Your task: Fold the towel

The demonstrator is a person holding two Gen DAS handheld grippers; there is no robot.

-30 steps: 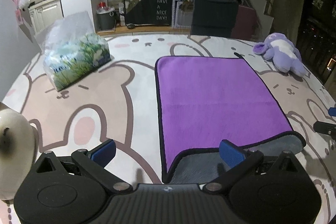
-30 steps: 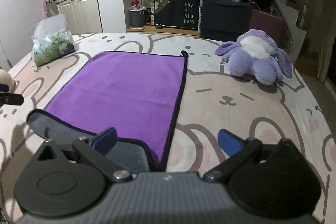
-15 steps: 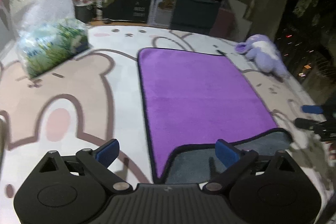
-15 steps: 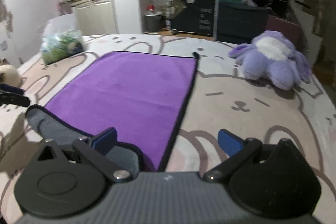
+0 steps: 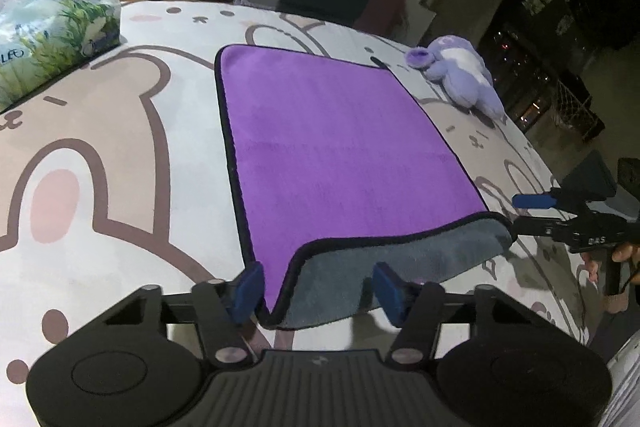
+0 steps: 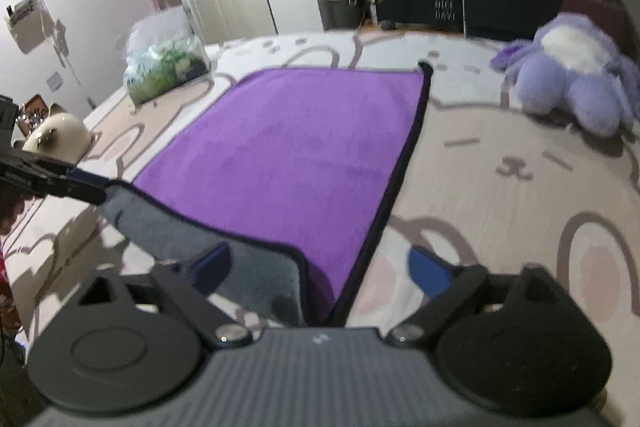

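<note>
Both hand-held grippers moved in on the towel's (image 5: 340,147) near hem since a second ago. Left hand-held gripper (image 5: 316,285) released, fingers straddling the near-left corner; grey underside folded up. Right hand-held gripper (image 6: 320,265) released, straddling the near-right corner. Towel lies flat on the bear-print bed (image 5: 100,155), bare cover on both sides. Plush toy (image 6: 576,75) at 2 o'clock, tissue pack (image 5: 52,31) at 10 o'clock, both apart from the towel.
</note>
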